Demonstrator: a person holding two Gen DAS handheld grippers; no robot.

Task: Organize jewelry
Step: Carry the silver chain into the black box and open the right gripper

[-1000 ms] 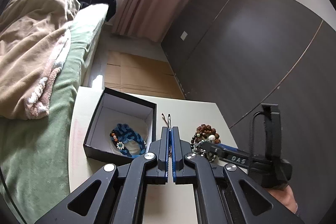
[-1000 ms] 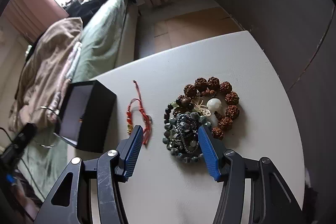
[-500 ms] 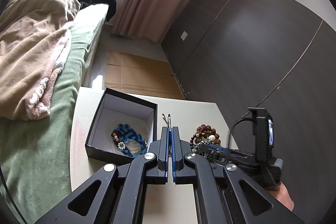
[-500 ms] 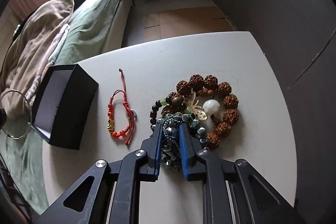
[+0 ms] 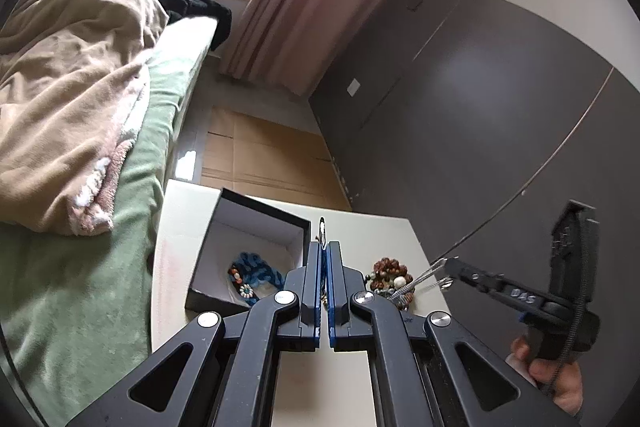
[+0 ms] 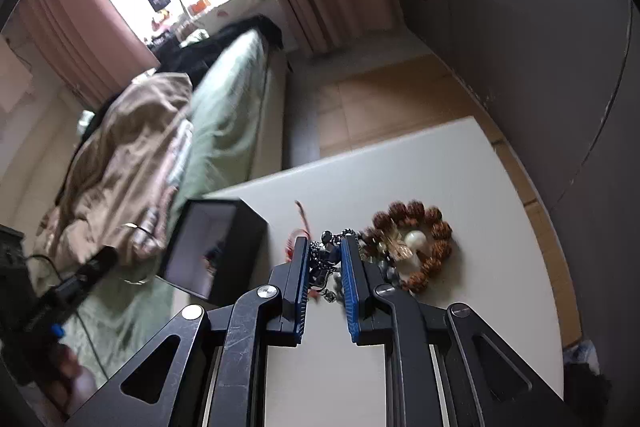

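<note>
My left gripper [image 5: 324, 247] is shut on a thin silver bangle [image 5: 322, 227], which shows edge-on at its tips over the black box [image 5: 260, 205]. The white-lined box holds a blue bracelet [image 5: 256, 267]. My right gripper [image 6: 325, 243] is shut on a dark beaded chain [image 6: 324, 259] and is raised above the jewelry pile. In the left wrist view the chain [image 5: 416, 281] hangs taut from the right gripper [image 5: 450, 265] down to the pile. A brown bead bracelet [image 6: 438, 227] with a white bead [image 6: 414, 238] lies on the white table [image 6: 440, 163]. A red string bracelet [image 6: 300, 221] is partly hidden.
A bed [image 5: 100, 287] with a green sheet and a beige blanket [image 5: 68, 99] runs along the table's left side. A dark wardrobe wall [image 5: 480, 107] stands to the right. Cardboard [image 5: 260, 155] covers the floor beyond the table. A hand [image 5: 556, 383] grips the right tool.
The right gripper's jaws closed on the dark chain in the pile, then rose with it, pulling the chain taut. The left gripper with the bangle has stayed put.
</note>
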